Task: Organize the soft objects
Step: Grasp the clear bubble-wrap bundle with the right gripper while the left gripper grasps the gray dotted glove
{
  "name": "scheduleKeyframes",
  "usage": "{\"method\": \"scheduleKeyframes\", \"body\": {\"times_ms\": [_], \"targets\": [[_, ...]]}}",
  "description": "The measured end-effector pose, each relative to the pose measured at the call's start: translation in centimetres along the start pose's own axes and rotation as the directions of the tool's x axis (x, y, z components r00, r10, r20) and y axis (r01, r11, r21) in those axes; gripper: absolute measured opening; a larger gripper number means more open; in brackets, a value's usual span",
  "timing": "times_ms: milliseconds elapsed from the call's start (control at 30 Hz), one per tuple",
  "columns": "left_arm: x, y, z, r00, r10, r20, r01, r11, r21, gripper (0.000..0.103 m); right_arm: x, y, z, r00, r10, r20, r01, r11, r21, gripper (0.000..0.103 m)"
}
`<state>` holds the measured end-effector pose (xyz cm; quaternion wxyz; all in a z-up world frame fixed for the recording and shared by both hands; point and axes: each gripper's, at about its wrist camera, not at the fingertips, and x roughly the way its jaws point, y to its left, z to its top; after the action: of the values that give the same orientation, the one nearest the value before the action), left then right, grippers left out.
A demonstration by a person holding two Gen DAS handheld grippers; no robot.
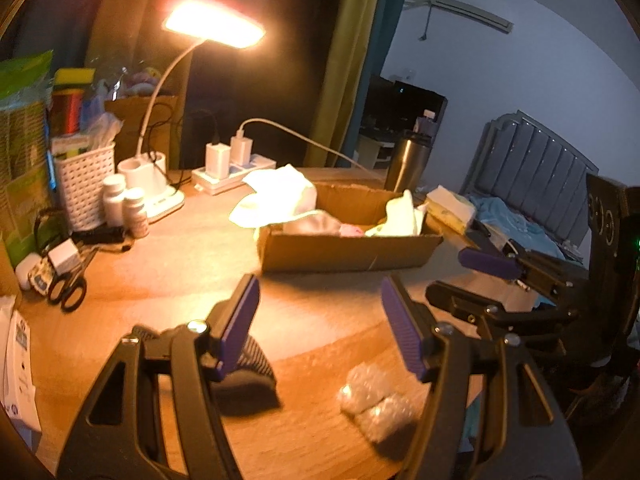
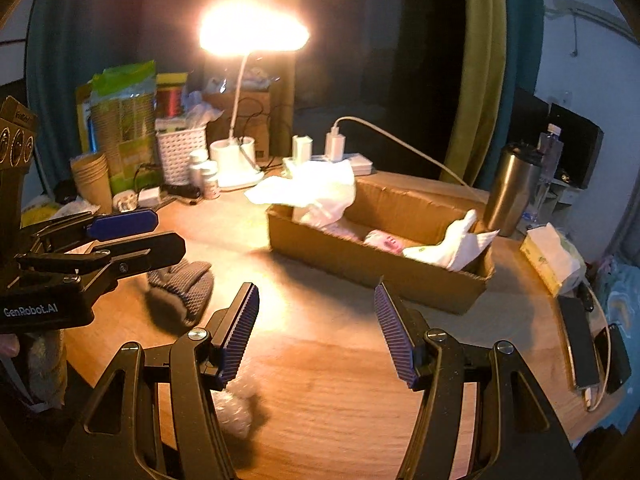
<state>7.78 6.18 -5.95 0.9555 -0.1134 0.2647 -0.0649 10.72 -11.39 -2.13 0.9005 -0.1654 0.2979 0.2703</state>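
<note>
A low cardboard box (image 1: 348,254) (image 2: 376,270) sits mid-desk holding white cloths (image 1: 276,198) (image 2: 316,192), a pink soft item (image 2: 386,242) and a white piece (image 2: 460,250). A grey knitted item (image 2: 182,292) (image 1: 250,376) lies on the desk under my left gripper. A bubble-wrap piece (image 1: 376,404) (image 2: 236,408) lies near the front edge. My left gripper (image 1: 320,332) is open and empty; in the right wrist view (image 2: 168,232) it hovers over the knitted item. My right gripper (image 2: 316,336) is open and empty, also seen in the left wrist view (image 1: 472,280).
A lit desk lamp (image 1: 216,26) (image 2: 252,34), white basket (image 1: 84,184), pill bottles (image 1: 134,212), scissors (image 1: 68,288) and power strip (image 1: 232,174) crowd the back left. A steel tumbler (image 2: 512,188), tissue pack (image 2: 550,256) and phones (image 2: 580,344) stand right.
</note>
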Motion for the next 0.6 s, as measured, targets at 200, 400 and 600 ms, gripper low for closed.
{"method": "scheduleKeyframes", "body": {"times_ms": [200, 400, 600], "targets": [[-0.6, 1.5, -1.4, 1.0, 0.022, -0.015, -0.022, 0.999, -0.025, 0.065, 0.8, 1.6, -0.9, 0.999, 0.022, -0.035, -0.023, 1.0, -0.016, 0.064], [-0.6, 2.5, -2.5, 0.999, 0.048, -0.026, -0.049, 0.998, -0.045, 0.065, 1.5, 2.3, -1.3, 0.997, 0.039, -0.064, -0.041, 0.999, -0.023, 0.063], [-0.2, 3.4, -3.6, 0.996, 0.068, -0.052, -0.071, 0.995, -0.063, 0.065, 3.0, 3.3, -2.5, 0.991, 0.077, -0.113, -0.08, 0.997, -0.023, 0.063]]}}
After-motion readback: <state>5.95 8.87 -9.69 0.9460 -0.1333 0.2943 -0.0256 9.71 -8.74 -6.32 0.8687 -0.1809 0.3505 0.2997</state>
